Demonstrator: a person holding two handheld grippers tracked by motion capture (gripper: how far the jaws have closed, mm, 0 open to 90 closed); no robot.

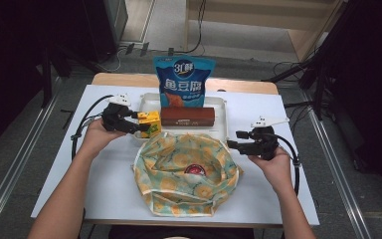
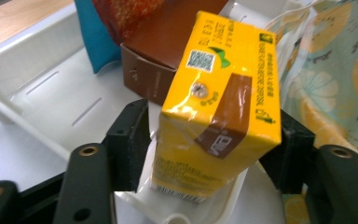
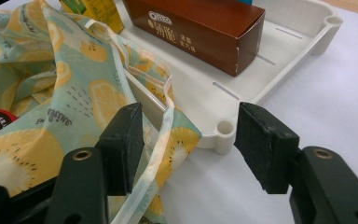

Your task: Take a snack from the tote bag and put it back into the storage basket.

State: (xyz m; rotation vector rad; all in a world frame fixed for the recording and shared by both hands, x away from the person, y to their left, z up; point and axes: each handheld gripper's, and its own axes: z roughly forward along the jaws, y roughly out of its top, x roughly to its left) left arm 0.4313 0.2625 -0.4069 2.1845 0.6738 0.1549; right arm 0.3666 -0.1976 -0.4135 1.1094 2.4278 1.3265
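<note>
My left gripper (image 1: pixel 140 124) is shut on a yellow drink carton (image 1: pixel 149 123), its jaws pressing both sides of the carton (image 2: pixel 216 102) above the white tray's (image 1: pixel 220 110) left front corner. A brown biscuit box (image 1: pixel 187 116) lies in the tray, and a blue snack bag (image 1: pixel 183 80) stands behind it. A lemon-print cloth bag (image 1: pixel 185 172) sits open in front of the tray, something red and round inside. My right gripper (image 1: pixel 233 140) is open beside the bag's right edge; in the right gripper view the bag's hem (image 3: pixel 161 135) and the tray's corner (image 3: pixel 223 133) lie between its fingers.
The white table (image 1: pixel 109 184) has bare room left and right of the cloth bag. The brown box (image 3: pixel 200 32) fills the tray's middle. Cables trail from both grippers. The floor and dark stands surround the table.
</note>
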